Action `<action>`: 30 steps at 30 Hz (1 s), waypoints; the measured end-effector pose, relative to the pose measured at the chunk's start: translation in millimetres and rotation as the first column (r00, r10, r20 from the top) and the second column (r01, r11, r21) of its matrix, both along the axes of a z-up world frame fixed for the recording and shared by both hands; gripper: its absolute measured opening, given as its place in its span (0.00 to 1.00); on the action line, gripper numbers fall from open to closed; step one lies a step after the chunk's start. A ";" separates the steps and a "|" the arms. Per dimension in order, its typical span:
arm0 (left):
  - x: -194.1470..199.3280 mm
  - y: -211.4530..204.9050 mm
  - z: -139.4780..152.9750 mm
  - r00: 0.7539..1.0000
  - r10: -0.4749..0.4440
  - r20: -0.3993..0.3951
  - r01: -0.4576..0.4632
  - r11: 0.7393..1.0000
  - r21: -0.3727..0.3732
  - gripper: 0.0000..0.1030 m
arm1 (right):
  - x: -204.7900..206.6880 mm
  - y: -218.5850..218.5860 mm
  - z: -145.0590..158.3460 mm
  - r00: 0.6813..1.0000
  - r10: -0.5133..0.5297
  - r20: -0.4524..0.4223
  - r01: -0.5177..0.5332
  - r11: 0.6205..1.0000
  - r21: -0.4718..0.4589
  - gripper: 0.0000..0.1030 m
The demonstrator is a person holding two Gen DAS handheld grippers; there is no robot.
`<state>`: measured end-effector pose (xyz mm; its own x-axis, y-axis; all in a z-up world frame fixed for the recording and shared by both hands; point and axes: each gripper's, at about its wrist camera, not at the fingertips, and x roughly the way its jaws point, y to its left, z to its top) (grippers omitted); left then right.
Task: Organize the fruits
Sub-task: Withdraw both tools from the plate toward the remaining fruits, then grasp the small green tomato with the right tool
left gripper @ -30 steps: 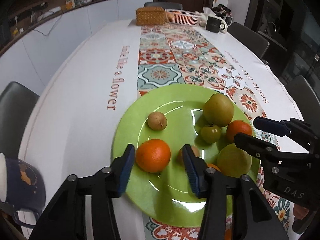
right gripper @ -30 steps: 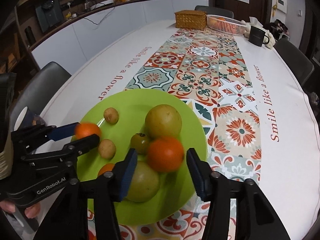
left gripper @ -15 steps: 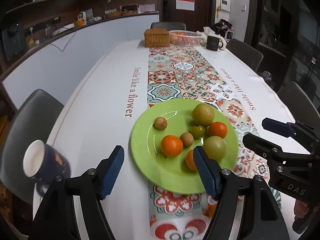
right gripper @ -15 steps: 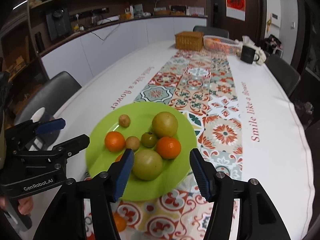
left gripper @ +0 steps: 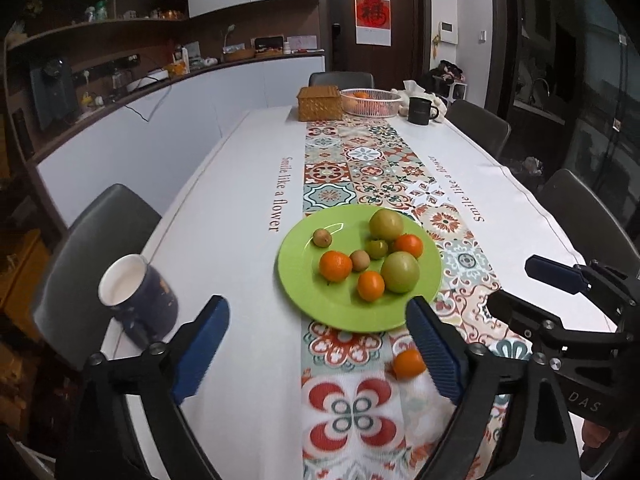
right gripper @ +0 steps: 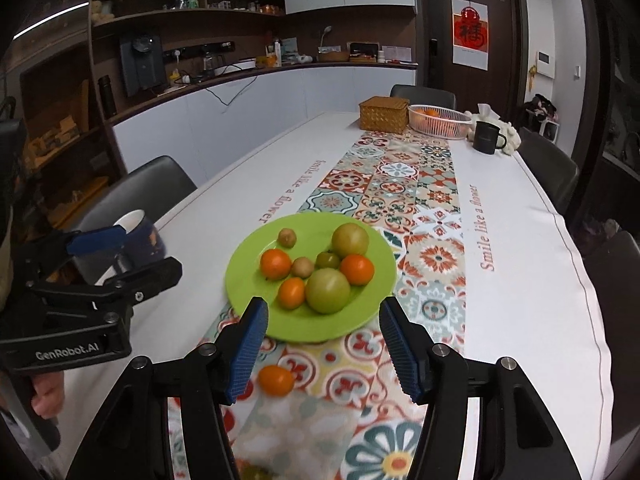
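The plate point(left gripper: 304, 292) on the worktop point(left gripper: 224, 248) now carries seven fruits, an orange point(left gripper: 335, 266) freshly released there; one stray orange point(right gripper: 275, 379) lies just short of it. The left tool point(left gripper: 318, 350) has just been opening, now wide and empty, pulled back. The right tool point(right gripper: 324, 350) gapes empty too.

Home dining kitchen: long clothed table point(left gripper: 224, 240), chairs point(left gripper: 100, 240), appliance-laden counter point(right gripper: 248, 70).

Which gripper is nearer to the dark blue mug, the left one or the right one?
Left. The left gripper is open just beside the dark blue mug; the right gripper is beyond it, across the green plate.
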<state>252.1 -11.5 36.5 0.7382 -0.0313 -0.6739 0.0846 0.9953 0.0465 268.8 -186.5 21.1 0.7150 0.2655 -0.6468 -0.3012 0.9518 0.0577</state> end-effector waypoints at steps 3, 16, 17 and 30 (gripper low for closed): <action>-18.8 0.1 0.1 1.000 0.003 0.018 -0.004 1.000 0.018 0.96 | -16.6 0.8 -2.1 1.000 0.007 -0.001 -0.007 1.000 -0.001 0.57; -72.7 4.8 -24.1 1.000 0.016 -0.009 -0.016 0.998 0.066 0.96 | -69.2 9.8 -18.2 0.998 0.046 -0.035 -0.047 0.998 -0.030 0.57; -76.5 4.9 -27.6 1.000 0.016 -0.016 -0.015 0.998 0.068 0.96 | -72.5 10.3 -21.0 0.998 0.047 -0.042 -0.049 0.998 -0.032 0.57; -97.7 6.0 -69.6 0.993 0.025 -0.117 -0.016 0.997 0.071 0.96 | -94.8 21.1 -62.1 0.981 0.096 -0.166 -0.104 0.994 -0.041 0.57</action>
